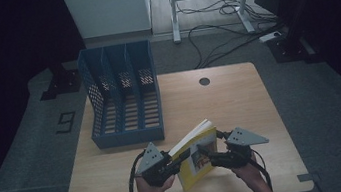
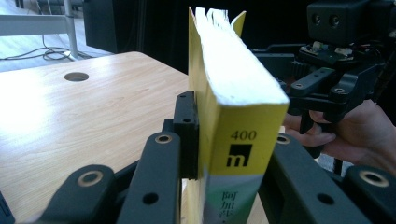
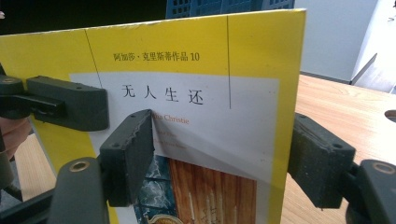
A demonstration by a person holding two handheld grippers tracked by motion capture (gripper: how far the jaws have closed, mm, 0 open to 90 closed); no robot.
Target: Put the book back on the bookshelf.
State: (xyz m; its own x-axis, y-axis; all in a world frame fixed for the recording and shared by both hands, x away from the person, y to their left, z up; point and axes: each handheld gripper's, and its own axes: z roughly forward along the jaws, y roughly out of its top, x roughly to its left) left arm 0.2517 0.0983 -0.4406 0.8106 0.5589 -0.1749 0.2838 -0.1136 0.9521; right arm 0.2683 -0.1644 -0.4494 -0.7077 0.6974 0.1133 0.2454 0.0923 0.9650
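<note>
I see the yellow book [image 1: 196, 157] at lower centre of the high view, held above the near edge of the table [image 1: 240, 101]. Its long axis is tilted: the spine end sits low toward the bottom of the frame, and the page edges point up and to the right. In the left gripper view the spine [image 2: 236, 154] faces the camera and stands near upright at centre frame.

My left gripper [image 1: 168, 164] is clamped on the book, one jaw pressed flat on each cover beside the spine. My right gripper [image 1: 213, 158] straddles the front cover: in the right gripper view one jaw lies against the cover face at lower left, and the other stands just off the book's edge at right, so I read these jaws as spread and not pinching.

A blue file rack [image 1: 123, 95] stands upright in the upper left part of the table, well apart from the book. A round hole [image 1: 204, 81] lies near the far table edge.
</note>
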